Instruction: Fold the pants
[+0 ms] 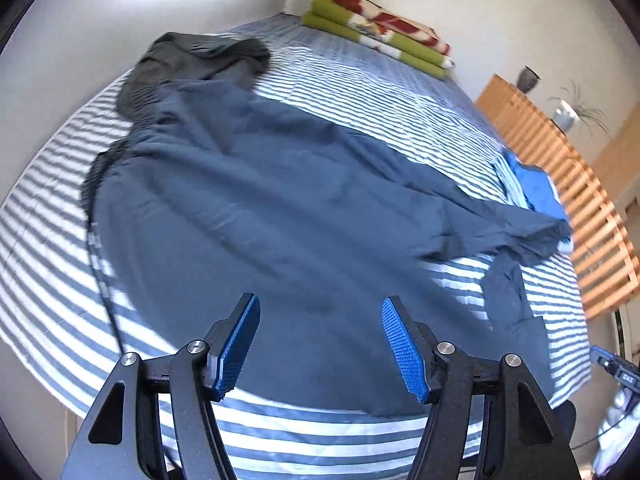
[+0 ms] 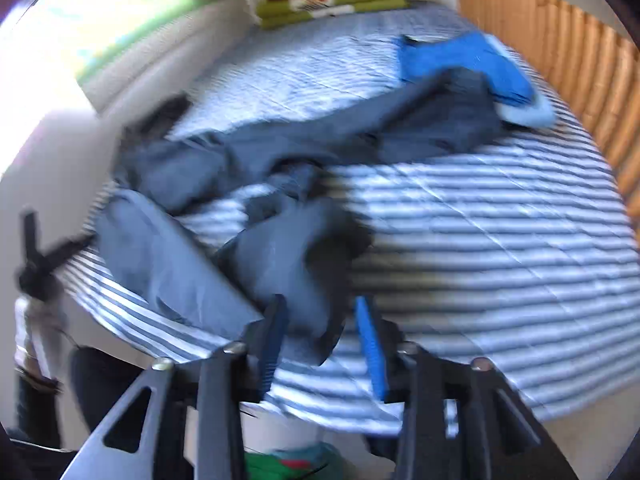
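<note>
While the right tool (image 2: 320,336) stands part-spread around a pants (image 1: 280,200) fold, unpinched, cloth may slip; left tool (image 1: 320,344) spread, empty.

pants (image 1: 248,200): dark slate blue, plain
garment at the bed's far left corner (image 1: 192,60): charcoal grey
bedspread (image 1: 380,92): blue-grey and white stripes
folded blanket at the far edge (image 1: 380,32): olive green, red and cream pattern
folded cloth at the right edge (image 2: 468,64): bright blue over pale blue
slatted panel (image 1: 560,184): orange-tan wood
gripper pads (image 1: 404,348): blue, ribbed
gripper arms (image 1: 516,400): black
</note>
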Demonstrator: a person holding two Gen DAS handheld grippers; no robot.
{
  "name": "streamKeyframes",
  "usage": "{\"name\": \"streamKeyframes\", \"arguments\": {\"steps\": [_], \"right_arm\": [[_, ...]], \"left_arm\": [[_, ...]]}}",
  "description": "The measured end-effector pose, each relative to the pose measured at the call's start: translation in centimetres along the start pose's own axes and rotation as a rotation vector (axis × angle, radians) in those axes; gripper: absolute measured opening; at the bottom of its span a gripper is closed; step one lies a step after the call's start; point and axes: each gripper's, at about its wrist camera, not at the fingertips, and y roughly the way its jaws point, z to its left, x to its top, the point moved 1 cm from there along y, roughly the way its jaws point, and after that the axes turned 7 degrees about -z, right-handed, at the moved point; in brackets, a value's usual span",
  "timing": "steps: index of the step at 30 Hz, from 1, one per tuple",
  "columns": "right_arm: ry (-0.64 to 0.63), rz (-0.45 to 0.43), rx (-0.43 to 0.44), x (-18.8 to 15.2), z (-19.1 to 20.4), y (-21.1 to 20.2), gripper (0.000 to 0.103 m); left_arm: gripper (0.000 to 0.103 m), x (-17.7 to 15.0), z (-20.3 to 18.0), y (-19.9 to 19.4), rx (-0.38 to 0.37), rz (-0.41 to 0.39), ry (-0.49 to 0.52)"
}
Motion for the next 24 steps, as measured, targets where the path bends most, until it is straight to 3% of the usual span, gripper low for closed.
{"name": "streamKeyframes", "arguments": {"steps": [4, 8, 12, 14, 18, 19, 21, 24], "right_arm": [[0.087, -0.028, -0.015, 1.7, -2.9, 1.2, 0.039], [0.033, -0.019, -0.028, 5.2, -3.6, 6.1, 0.042], [-0.03, 0.031, 0.048, 8.5, -0.4, 12.4, 0.043], [-0.096, 0.076, 0.086, 9.4, 2.3, 14.9, 0.05], [-0.237, 0.124, -0.08, 9.5, 5.9, 19.2, 0.049], [-0.231, 0.15, -0.077, 9.3, 6.0, 19.8, 0.044], [-0.202, 0.189, -0.077, 8.7, 5.1, 20.4, 0.007], [-0.107, 0.133, -0.087, 8.4, 2.5, 18.1, 0.002]], "left_arm": [[0.067, -0.2, -3.3, 0.6, -0.044, 0.026, 0.033], [0.067, -0.9, -6.8, 1.1, -0.082, 0.046, 0.09], [0.067, -2.1, -9.3, 1.8, -0.086, 0.076, 0.135], [0.067, -2.4, -9.6, 2.0, -0.09, 0.087, 0.134], [0.067, -2.8, -9.8, 2.3, -0.087, 0.102, 0.145], [0.067, -2.9, -9.8, 2.5, -0.085, 0.107, 0.15], [0.067, -2.9, -9.8, 2.8, -0.081, 0.115, 0.161], [0.067, -2.9, -9.8, 3.1, -0.088, 0.115, 0.167]]}}
